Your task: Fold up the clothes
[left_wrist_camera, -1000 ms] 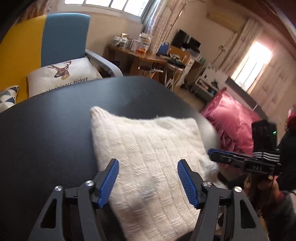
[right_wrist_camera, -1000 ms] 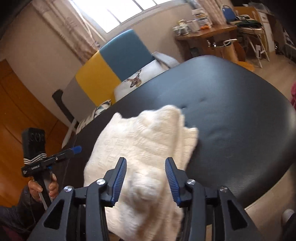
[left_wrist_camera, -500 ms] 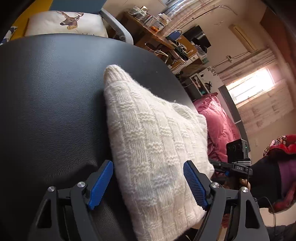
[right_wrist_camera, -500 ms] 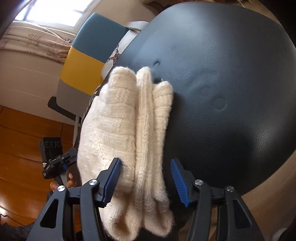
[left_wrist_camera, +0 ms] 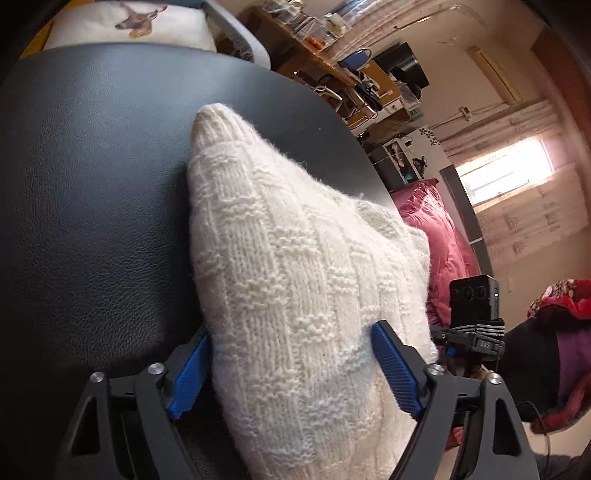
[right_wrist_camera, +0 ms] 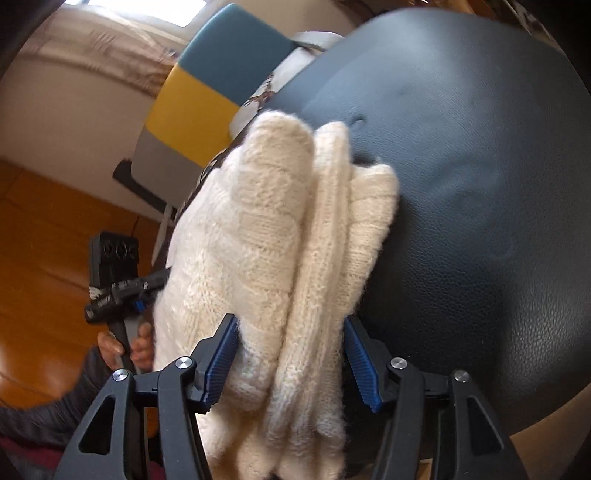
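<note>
A cream knitted sweater (left_wrist_camera: 295, 280), folded into a thick bundle, lies on the black leather table (left_wrist_camera: 92, 203). My left gripper (left_wrist_camera: 295, 373) is open, its blue pads on either side of the bundle's near end. In the right wrist view the sweater (right_wrist_camera: 280, 240) shows stacked folded layers. My right gripper (right_wrist_camera: 291, 365) is open, with its pads straddling the layers at the table's edge. Each gripper shows in the other's view, the right one (left_wrist_camera: 476, 332) and the left one (right_wrist_camera: 118, 288).
A blue and yellow chair (right_wrist_camera: 207, 92) with a deer-print cushion (left_wrist_camera: 136, 26) stands behind the table. A cluttered wooden desk (left_wrist_camera: 332, 59) and pink bedding (left_wrist_camera: 436, 229) lie beyond the far edge. Wooden floor (right_wrist_camera: 44, 240) lies to the left.
Both grippers have moved in along the sweater, so the bundle now sits deep between each pair of pads. The sweater fills more of both views.
</note>
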`<state>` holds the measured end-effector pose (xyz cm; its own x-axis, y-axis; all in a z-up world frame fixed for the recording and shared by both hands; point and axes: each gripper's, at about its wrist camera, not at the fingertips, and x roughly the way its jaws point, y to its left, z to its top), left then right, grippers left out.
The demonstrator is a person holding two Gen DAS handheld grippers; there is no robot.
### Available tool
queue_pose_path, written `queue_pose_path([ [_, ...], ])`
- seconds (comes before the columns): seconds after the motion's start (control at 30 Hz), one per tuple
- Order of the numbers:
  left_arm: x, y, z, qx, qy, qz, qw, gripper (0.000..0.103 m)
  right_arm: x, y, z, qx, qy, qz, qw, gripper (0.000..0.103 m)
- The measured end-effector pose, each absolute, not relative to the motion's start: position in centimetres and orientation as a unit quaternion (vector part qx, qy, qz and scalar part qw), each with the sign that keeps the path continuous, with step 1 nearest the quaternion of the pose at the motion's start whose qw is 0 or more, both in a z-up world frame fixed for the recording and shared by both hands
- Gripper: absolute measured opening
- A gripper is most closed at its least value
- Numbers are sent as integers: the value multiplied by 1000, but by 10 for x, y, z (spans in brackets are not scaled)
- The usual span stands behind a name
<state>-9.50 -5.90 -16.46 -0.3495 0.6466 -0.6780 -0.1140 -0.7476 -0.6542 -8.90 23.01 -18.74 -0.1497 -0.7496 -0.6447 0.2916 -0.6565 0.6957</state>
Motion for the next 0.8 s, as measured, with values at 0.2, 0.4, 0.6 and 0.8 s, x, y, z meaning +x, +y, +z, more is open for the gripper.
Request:
queue_pose_path([
  [0.2, -86, -50, -151, -506, -225, 800, 231, 44, -82, 217, -178, 537, -148, -756, 343, 40],
  [0.4, -69, -45, -137, -477, -207, 826, 219, 38, -70, 210, -167, 512, -128, -778, 341, 32],
  [0.6, -38, -58, -120, -444, -207, 849, 198, 37, -68, 182, -158, 500, -115, -769, 382, 31],
  [0.8, -5, -102, -101, -415, -217, 870, 157, 37, -74, 116, -145, 490, -87, -746, 442, 30],
])
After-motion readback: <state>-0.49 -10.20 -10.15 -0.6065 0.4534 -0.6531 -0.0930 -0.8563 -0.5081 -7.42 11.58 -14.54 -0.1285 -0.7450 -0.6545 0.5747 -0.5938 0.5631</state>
